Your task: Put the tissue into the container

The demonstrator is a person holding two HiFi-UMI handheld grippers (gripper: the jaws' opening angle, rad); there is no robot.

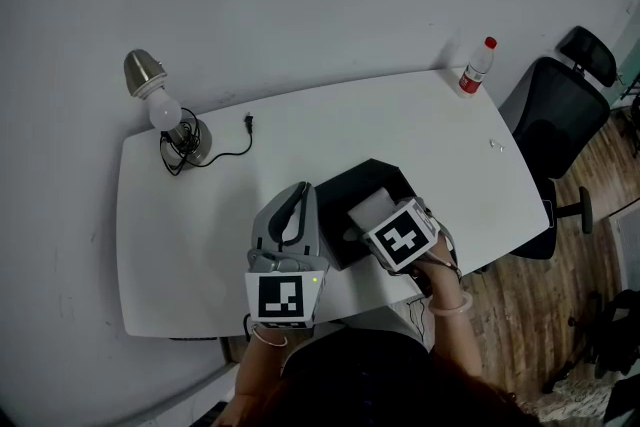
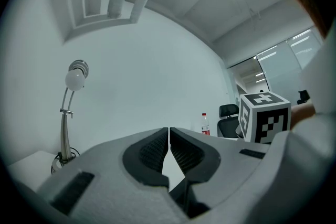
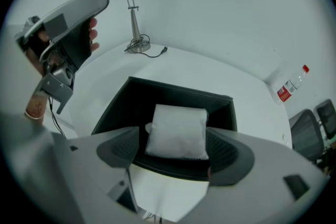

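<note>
A black open container [image 1: 372,177] sits on the white table [image 1: 300,125], near its front edge. My right gripper [image 1: 378,218] holds a white folded tissue pack [image 1: 369,208] over the container's near side. In the right gripper view the tissue pack [image 3: 177,131] sits between the two jaws of the right gripper [image 3: 177,143], with the black container [image 3: 122,110] below and beyond it. My left gripper [image 1: 298,200] hovers just left of the container. In its own view, the left gripper [image 2: 169,136] has its jaws pressed together with nothing between them.
A desk lamp [image 1: 160,110] with a coiled cable stands at the table's back left, its plug [image 1: 247,122] lying loose. A red-capped bottle [image 1: 477,66] stands at the back right corner. A black office chair [image 1: 560,115] is beside the table's right edge.
</note>
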